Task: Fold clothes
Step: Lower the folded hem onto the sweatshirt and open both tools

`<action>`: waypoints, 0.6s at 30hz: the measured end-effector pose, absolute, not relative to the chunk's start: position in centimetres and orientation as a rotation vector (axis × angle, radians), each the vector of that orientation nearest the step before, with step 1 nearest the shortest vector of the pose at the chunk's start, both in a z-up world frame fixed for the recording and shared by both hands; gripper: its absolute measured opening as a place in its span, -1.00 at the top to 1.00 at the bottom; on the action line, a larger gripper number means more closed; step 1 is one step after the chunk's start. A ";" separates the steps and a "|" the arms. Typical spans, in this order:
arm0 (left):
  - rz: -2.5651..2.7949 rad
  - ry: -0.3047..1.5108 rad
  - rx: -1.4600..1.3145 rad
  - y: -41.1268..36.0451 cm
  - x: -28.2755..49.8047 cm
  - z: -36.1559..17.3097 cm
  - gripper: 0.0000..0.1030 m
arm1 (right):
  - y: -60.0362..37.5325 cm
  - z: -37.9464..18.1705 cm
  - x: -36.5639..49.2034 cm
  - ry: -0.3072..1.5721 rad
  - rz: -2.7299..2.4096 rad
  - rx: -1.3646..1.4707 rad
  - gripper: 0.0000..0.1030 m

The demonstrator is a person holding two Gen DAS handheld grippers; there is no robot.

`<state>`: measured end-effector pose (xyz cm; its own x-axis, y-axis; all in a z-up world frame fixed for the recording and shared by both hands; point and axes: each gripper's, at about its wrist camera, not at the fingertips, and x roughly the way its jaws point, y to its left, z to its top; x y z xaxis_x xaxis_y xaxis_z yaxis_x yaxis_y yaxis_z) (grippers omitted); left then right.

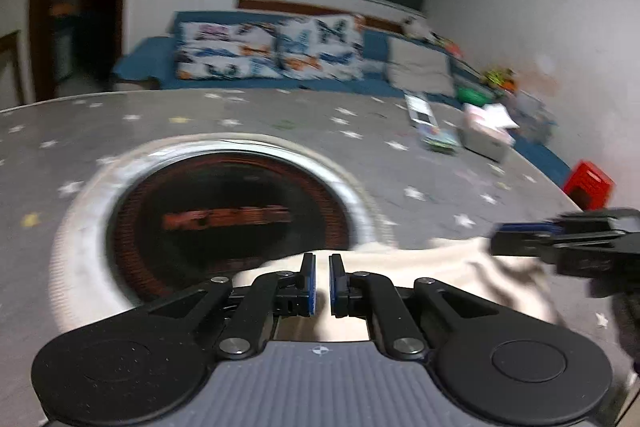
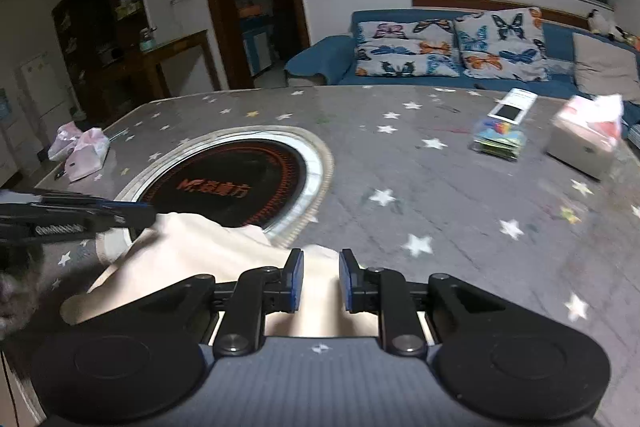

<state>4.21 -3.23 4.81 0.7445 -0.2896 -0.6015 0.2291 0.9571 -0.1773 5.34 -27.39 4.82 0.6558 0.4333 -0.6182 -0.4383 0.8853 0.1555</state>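
Note:
A cream garment (image 2: 192, 251) lies on the grey star-patterned table (image 2: 460, 187), partly over the round inset cooktop (image 2: 240, 179). It also shows in the left wrist view (image 1: 440, 267). My left gripper (image 1: 322, 285) sits over the cloth's edge with its jaws nearly closed, a narrow gap between the pads; no cloth shows between them. In the right wrist view it (image 2: 132, 213) reaches in from the left over the cloth. My right gripper (image 2: 321, 281) is open above the cloth, cloth showing between the fingers. It appears in the left wrist view (image 1: 500, 237) at the right.
On the table's far right stand a tissue box (image 2: 584, 139), a card stack (image 2: 498, 141) and a white box (image 2: 512, 105). Pink plastic bags (image 2: 82, 147) lie at the far left. A blue sofa with butterfly cushions (image 2: 452, 43) stands behind the table.

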 end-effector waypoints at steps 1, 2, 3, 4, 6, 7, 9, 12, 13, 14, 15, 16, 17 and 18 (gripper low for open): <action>-0.299 0.685 -0.089 -4.0 4.8 4.5 0.85 | -26.9 4.7 5.5 0.704 0.501 -0.013 0.63; -0.313 0.696 -0.084 -4.8 5.3 4.2 0.85 | -26.5 4.4 5.7 0.712 0.506 -0.019 0.63; -0.327 0.707 -0.081 -5.5 5.9 3.9 0.85 | -26.1 4.0 6.0 0.720 0.510 -0.025 0.63; -0.338 0.720 -0.080 -6.1 6.4 3.5 0.85 | -25.7 3.6 6.2 0.730 0.510 -0.034 0.63; -0.335 0.733 -0.059 -7.0 7.1 2.7 0.84 | -25.1 2.7 6.5 0.749 0.501 -0.054 0.60; -0.329 0.738 -0.050 -7.3 7.5 2.4 0.84 | -25.0 2.3 6.7 0.753 0.495 -0.061 0.60; -0.323 0.739 -0.055 -7.4 7.8 2.0 0.84 | -25.0 2.4 6.8 0.751 0.492 -0.056 0.59; -0.319 0.738 -0.059 -7.3 8.0 1.8 0.84 | -25.0 3.1 6.4 0.727 0.499 -0.054 0.59; -0.319 0.737 -0.060 -7.3 8.0 1.8 0.83 | -24.9 3.3 6.1 0.719 0.509 -0.058 0.59; -0.318 0.736 -0.061 -7.3 7.9 1.7 0.82 | -24.7 3.4 5.8 0.716 0.524 -0.061 0.58; -0.318 0.735 -0.063 -7.2 7.9 1.7 0.82 | -24.5 3.5 5.5 0.712 0.538 -0.064 0.58; -0.317 0.734 -0.064 -7.2 7.9 1.7 0.82 | -24.3 3.4 5.3 0.715 0.545 -0.072 0.57; -0.317 0.733 -0.065 -7.2 7.9 1.7 0.82 | -24.0 3.0 5.2 0.722 0.547 -0.084 0.54; -0.316 0.732 -0.066 -7.2 7.9 1.7 0.82 | -23.8 2.7 5.1 0.723 0.546 -0.096 0.53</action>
